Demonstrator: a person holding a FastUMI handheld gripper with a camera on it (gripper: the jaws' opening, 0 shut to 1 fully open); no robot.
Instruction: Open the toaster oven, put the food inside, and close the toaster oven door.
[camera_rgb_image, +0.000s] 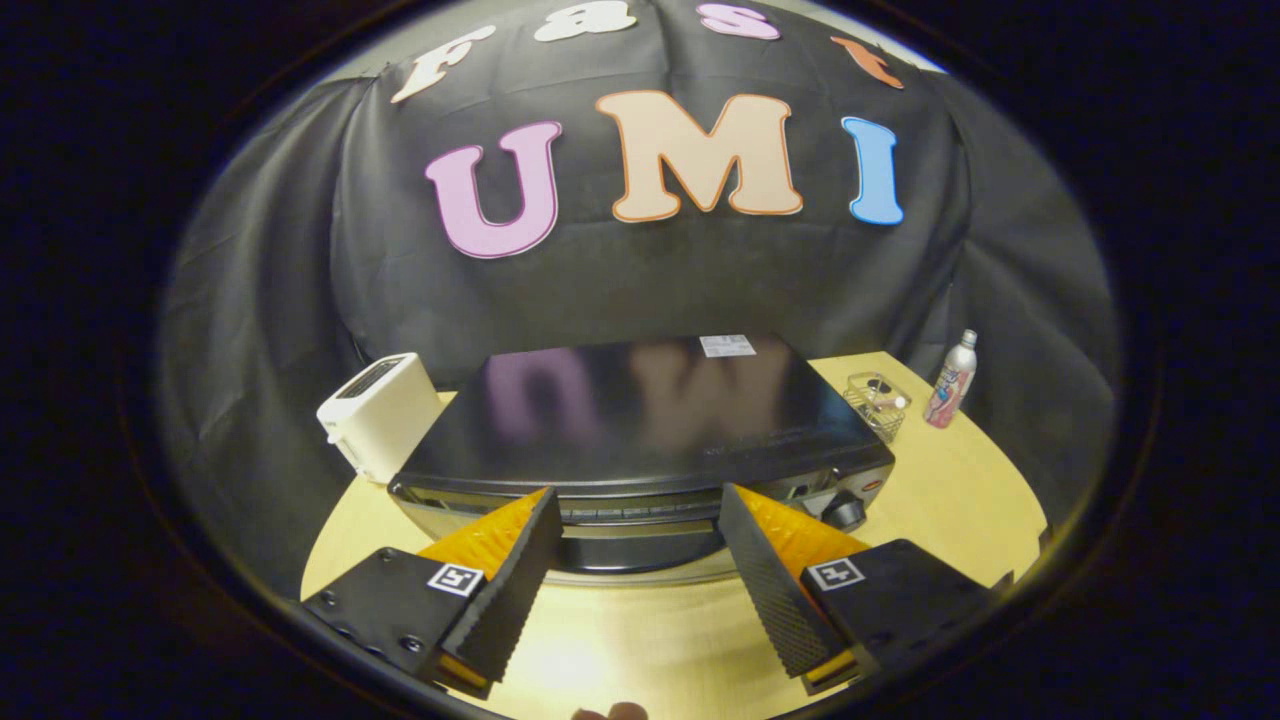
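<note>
— So, how is the toaster oven (640, 430) seen from the gripper (637, 510)?

— It is seen just ahead of the fingertips, on a pale wooden table (950, 480). A wide, flat, glossy black top is shown, and the booth wall is mirrored in it. A small white sticker is stuck near its far edge. Below the top, a metal-coloured front band with a row of slots is visible, and a dark knob (845, 512) sits at the front, just beyond the right finger.

— And the door?

— It appears shut; a curved handle bar (640, 555) is seen between the two fingers.

— What is held by the gripper?

— Nothing is held. The fingers are spread wide apart, with bare table between them, and nothing is touched by them.

— What else is placed around?

— A white toaster (378, 415) is set beyond the left finger, beside the oven. A small wire basket (876, 404) and a slim bottle (953, 380) are placed beyond the right finger.
</note>
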